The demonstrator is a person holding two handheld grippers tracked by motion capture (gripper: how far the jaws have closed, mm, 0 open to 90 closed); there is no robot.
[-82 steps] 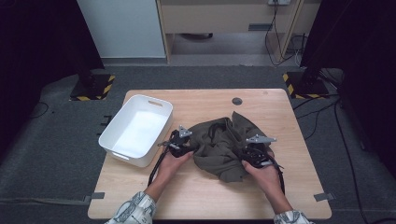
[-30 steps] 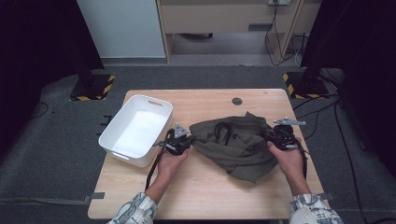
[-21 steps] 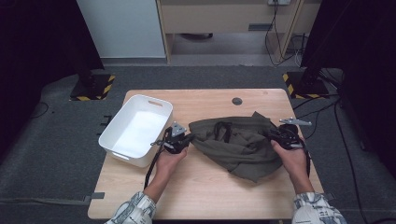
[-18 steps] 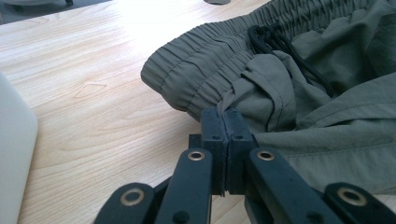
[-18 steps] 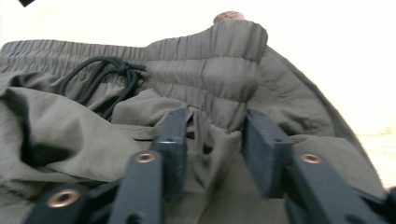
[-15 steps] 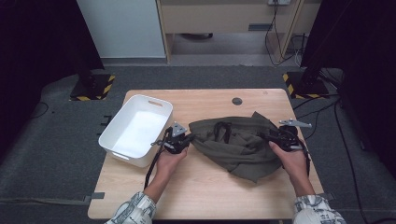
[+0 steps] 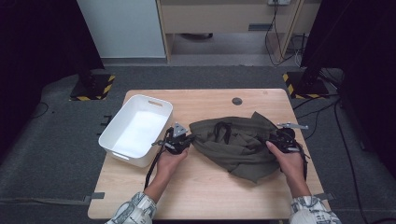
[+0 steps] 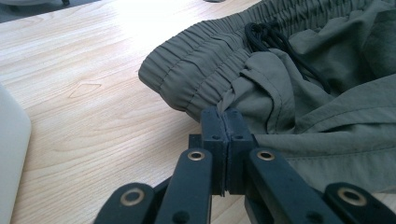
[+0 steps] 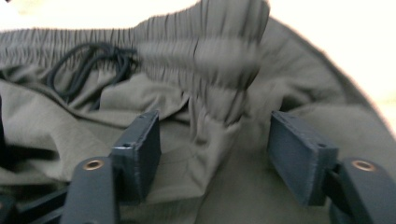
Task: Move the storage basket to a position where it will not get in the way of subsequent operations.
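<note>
Olive shorts (image 7: 238, 144) with an elastic waistband and a black drawstring (image 7: 223, 130) lie spread on the wooden table (image 7: 210, 186). My left gripper (image 7: 188, 138) sits at their left corner. In the left gripper view its jaws (image 8: 225, 122) are shut, and the shorts (image 8: 327, 107) bunch right at the tips. My right gripper (image 7: 275, 140) is at the right end of the waistband. Its jaws (image 9: 215, 128) have just been opening and stand apart. A ridge of the shorts (image 9: 196, 60) rises between them with neither pad pressing on it.
A white tub (image 7: 122, 156) stands at the table's left, close to my left gripper, with its edge (image 8: 9, 154) beside the jaws. A small black disc (image 7: 237, 101) is set in the table near the far edge. Bare wood lies in front of the shorts.
The shorts, bunched at first, were pulled out flat as my right hand moved right. Since then that hand has shifted only slightly. My left hand has stayed at the left corner.
</note>
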